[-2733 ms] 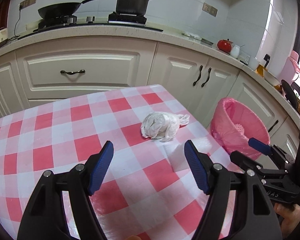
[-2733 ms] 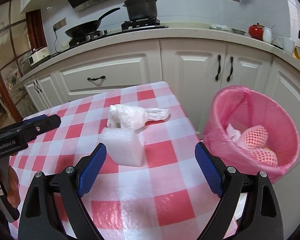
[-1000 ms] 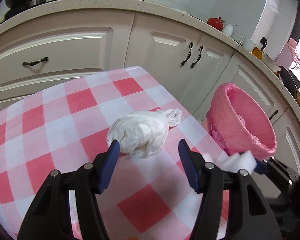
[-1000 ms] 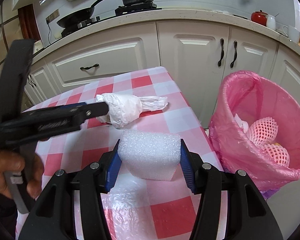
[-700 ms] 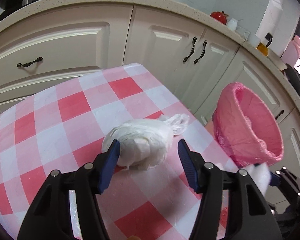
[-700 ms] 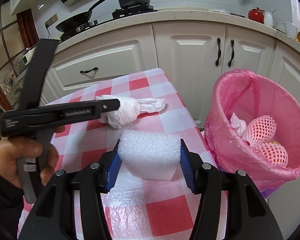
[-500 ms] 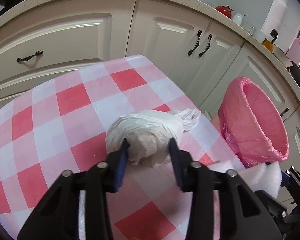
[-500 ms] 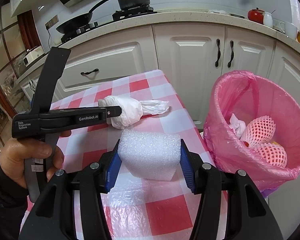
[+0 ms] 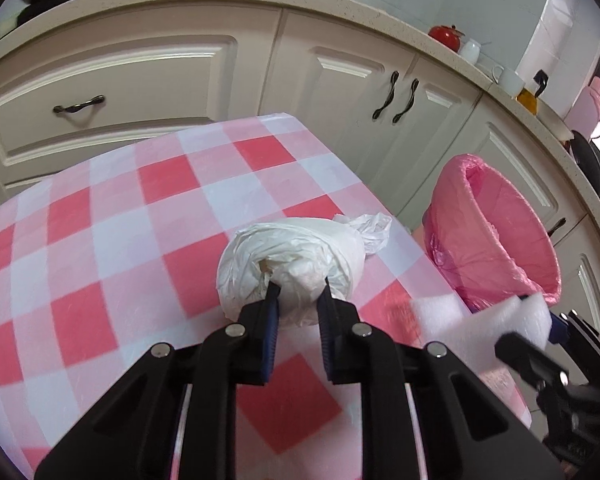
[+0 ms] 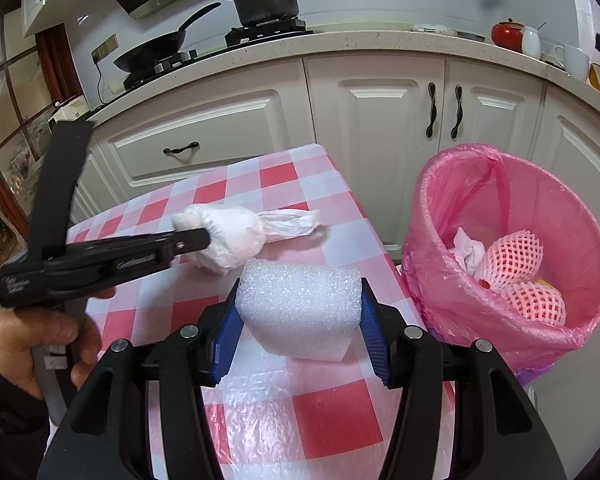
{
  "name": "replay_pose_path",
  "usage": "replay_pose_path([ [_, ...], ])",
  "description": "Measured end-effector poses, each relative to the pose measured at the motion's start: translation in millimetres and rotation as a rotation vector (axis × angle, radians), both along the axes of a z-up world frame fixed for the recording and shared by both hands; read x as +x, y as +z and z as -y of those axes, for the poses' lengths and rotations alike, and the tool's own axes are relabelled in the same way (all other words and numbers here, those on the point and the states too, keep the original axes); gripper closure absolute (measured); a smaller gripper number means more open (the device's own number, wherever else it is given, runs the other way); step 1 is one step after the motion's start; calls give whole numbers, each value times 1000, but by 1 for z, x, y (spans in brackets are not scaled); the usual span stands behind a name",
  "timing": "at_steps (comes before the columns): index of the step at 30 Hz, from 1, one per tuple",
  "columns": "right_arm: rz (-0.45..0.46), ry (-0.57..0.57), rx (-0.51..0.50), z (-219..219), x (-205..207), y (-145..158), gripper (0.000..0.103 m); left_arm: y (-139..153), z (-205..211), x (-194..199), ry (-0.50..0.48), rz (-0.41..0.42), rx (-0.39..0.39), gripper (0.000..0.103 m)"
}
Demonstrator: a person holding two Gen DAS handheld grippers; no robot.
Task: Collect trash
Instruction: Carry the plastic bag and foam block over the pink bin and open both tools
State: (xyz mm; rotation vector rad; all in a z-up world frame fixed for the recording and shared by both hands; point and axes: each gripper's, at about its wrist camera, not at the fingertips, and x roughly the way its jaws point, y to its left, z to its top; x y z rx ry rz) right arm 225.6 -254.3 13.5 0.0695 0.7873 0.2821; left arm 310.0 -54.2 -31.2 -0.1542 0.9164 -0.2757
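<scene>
My left gripper [image 9: 298, 294] is shut on a knotted white plastic bag [image 9: 296, 256] that lies on the red-and-white checked table [image 9: 140, 216] near its right edge. In the right wrist view the bag [image 10: 240, 236] shows with the left gripper [image 10: 204, 240] clamped on its near end. My right gripper [image 10: 300, 312] is shut on a white foam block [image 10: 300, 304] and holds it above the table's right edge. The block also shows at the right of the left wrist view [image 9: 484, 320].
A bin with a pink liner [image 10: 512, 248] stands on the floor right of the table and holds pink foam nets and crumpled paper. White cabinets [image 10: 372, 128] and a counter with a pot and a pan run behind.
My left gripper has closed on the white bag, its fingers far narrower than half a second ago. My right gripper keeps hold of the foam block and has hardly moved.
</scene>
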Motion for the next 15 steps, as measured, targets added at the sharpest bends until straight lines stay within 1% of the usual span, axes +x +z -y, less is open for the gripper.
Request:
replay_pose_path([
  [10,32,-3,-2,7,-21,14,52,30,-9,-57,59,71,-1,85],
  [15,58,-8,-4,12,-33,25,51,48,-4,-80,60,115,18,85],
])
